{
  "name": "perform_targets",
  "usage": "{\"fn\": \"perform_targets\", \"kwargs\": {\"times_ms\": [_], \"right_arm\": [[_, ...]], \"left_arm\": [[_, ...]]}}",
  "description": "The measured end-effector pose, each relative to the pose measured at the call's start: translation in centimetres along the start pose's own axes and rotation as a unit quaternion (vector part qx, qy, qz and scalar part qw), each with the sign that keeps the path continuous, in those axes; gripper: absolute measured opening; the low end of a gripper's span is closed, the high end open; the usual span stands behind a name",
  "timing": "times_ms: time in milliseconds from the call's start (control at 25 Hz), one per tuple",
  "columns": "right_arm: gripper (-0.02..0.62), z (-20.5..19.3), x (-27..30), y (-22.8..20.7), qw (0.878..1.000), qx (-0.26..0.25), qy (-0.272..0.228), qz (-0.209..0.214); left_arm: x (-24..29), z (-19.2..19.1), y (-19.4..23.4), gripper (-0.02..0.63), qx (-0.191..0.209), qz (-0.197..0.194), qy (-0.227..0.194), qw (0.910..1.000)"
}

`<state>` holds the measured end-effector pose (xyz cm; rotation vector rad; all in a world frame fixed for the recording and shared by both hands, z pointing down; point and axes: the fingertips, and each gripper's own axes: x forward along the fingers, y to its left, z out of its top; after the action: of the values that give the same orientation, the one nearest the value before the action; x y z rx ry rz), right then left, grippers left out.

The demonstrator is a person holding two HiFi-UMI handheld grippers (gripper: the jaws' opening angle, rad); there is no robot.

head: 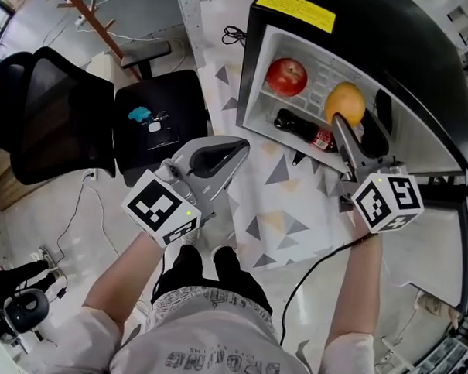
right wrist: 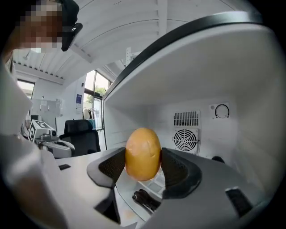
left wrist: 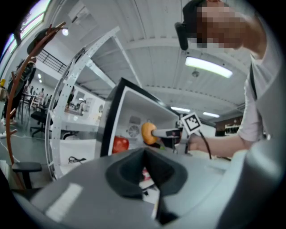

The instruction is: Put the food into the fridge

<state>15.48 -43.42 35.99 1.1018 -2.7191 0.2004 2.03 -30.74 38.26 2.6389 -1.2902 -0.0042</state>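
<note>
Where the person's forearms stretch out below the head camera, each hand holds a gripper. Nearest, the left gripper (head: 237,150) hangs by the left edge of a triangle-patterned cloth (head: 290,223), short of the fridge (head: 256,82), with its jaws closed on each other and nothing between them. A black chair (head: 44,112) stands well off to its left. Further out, the right gripper (head: 343,123) is inside the open fridge, its jaws clamped on an orange (right wrist: 143,153), one pad on each side. The orange is inside the cavity, held over the white shelf. A dark bottle (head: 302,132) with a red label lies near the shelf's front, just beside the right gripper. A red apple (head: 287,76) sits to the left, apart from the orange. On the back wall are a fan grille (right wrist: 185,139) and a dial (right wrist: 221,110)
</note>
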Motion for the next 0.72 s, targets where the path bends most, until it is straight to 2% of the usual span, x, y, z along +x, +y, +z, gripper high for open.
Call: {"fn": "perform_targets", "kwargs": {"times_ms": [320, 520, 720], "right_arm": [[0.253, -1.0, 3.4, -1.9, 0.995, -0.096, 0.037, -0.019], [0.253, -1.9, 5.2, -2.7, 0.983, -0.17, 0.064, -0.034], [0.253, -2.7, 7.0, -3.6, 0.965, -0.24, 0.089, -0.051]], "left_arm": [[0.1, -0.9, 1.2, 0.008, -0.013, 0.017, -0.008, 0.9997], [-0.5, -1.9, 1.8, 0.008, -0.022, 0.029, -0.007, 0.9993], [-1.3, -3.1, 2.3, 0.008, -0.028, 0.04, -0.002, 0.9988]]}}
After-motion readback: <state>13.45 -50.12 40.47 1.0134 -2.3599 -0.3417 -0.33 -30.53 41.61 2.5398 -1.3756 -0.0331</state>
